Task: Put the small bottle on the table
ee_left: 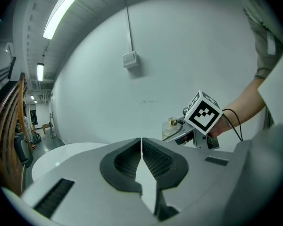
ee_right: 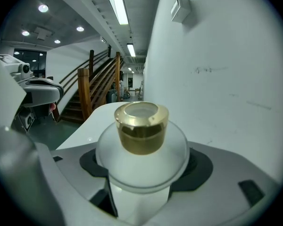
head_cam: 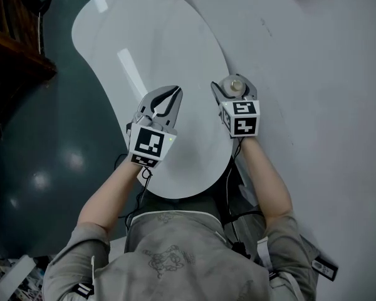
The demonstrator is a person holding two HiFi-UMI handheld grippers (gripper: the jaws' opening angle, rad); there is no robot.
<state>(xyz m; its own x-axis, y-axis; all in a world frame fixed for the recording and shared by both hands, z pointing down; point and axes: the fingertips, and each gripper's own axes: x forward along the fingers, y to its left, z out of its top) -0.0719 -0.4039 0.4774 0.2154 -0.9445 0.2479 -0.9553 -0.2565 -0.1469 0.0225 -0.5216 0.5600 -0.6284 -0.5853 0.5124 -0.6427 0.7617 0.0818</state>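
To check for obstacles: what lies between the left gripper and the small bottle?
Nothing: in the head view only bare table separates the left gripper from the small bottle.

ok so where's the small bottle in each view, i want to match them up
Head view: the small bottle is right of centre, between the right gripper's jaws, at the white table's right edge by the wall.
Left gripper view: right of centre, small, left of the marker cube.
Right gripper view: dead centre, large, gold cap up, between the jaws.
Shared landmark: the white table shows in all three.
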